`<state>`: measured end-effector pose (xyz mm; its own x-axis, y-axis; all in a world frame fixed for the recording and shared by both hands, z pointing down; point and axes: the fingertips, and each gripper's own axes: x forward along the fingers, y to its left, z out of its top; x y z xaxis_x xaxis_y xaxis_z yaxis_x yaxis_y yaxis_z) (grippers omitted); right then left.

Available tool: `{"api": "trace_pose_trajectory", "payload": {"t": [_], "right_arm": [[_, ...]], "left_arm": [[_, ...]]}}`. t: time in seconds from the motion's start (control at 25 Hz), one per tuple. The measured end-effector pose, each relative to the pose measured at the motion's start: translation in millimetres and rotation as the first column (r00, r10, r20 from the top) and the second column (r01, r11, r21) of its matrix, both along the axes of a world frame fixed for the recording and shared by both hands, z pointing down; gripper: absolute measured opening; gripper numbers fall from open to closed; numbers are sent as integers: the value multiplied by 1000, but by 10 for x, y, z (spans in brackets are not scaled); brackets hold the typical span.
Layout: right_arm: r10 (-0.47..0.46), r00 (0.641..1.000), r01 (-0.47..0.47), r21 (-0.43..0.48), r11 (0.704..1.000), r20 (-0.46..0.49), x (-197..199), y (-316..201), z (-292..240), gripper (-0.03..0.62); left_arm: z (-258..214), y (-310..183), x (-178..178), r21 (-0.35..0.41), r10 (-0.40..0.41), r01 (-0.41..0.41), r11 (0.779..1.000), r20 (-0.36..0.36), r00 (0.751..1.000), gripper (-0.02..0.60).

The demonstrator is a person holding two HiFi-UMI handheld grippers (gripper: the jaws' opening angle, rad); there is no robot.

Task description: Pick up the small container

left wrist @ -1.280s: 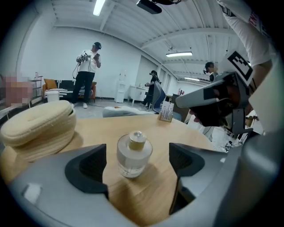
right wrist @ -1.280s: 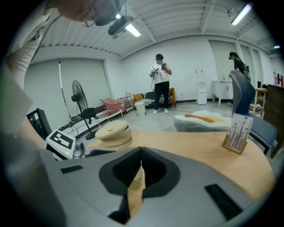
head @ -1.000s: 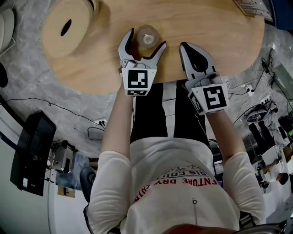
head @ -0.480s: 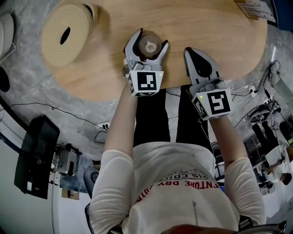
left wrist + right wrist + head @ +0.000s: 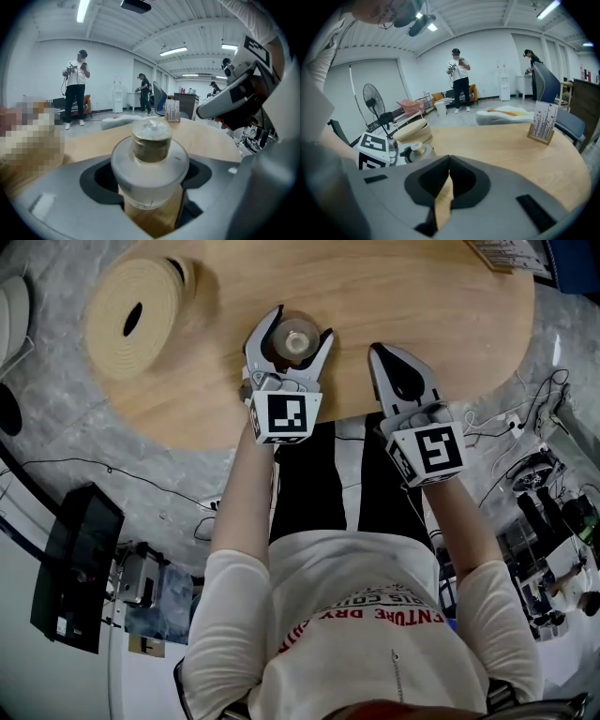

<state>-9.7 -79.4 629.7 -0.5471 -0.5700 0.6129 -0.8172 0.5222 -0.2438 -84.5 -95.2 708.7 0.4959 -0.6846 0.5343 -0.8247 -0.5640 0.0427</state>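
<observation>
Wooden table (image 5: 441,306): rounded, near edge running under the rear of the left tongs (image 5: 301,324) and the right tongs (image 5: 378,351). Wide bare wood ahead of both and to the right of the right tongs, out to the curved far-right edge. Narrow bare strip between the two tongs.

Pale roll (image 5: 141,306): lying flat, well to the left of the left tongs, close to the table's left edge. Open wood between roll and tongs.

Left tongs: tilted down over the table, one jaw on each side of the small container (image 5: 298,337), drawn in against its sides. Just been closing.

Right tongs: near the left tongs, on their right, not touching them. Jaws together, nothing between, only a sliver of wood showing below the tips.

Card stand (image 5: 543,123): upright, well ahead and to the right of the right tongs, near the far edge.

Small container: clear, wide collar under a narrower cap. Seated in the hollows of the left jaws, base seemingly on the wood.

Against a second ago: then just beyond the wide-spread left tips, outside them; now between them. Right tongs unchanged, closed as before.
</observation>
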Motion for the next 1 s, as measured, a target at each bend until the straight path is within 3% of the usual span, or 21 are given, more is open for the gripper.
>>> {"api": "trace_pose_trajectory", "payload": {"t": [0.24, 0.64, 0.8, 1.0], "right_arm": [[-3, 1000, 3, 15, 1000, 5, 53, -17, -325, 6], [-42, 999, 37, 126, 991, 32, 80, -103, -1419, 6], [-94, 995, 87, 167, 982, 30, 135, -50, -1833, 6], [-157, 986, 139, 235, 962, 58, 183, 72, -2425, 6]], "left_arm": [[-547, 87, 57, 29, 20, -19, 999, -27, 999, 345], [-2066, 120, 57, 142, -24, 32, 989, -52, 998, 345], [-2607, 143, 113, 198, -52, 68, 978, -85, 995, 345], [-3491, 237, 221, 283, -39, 55, 957, -63, 997, 345]]}}
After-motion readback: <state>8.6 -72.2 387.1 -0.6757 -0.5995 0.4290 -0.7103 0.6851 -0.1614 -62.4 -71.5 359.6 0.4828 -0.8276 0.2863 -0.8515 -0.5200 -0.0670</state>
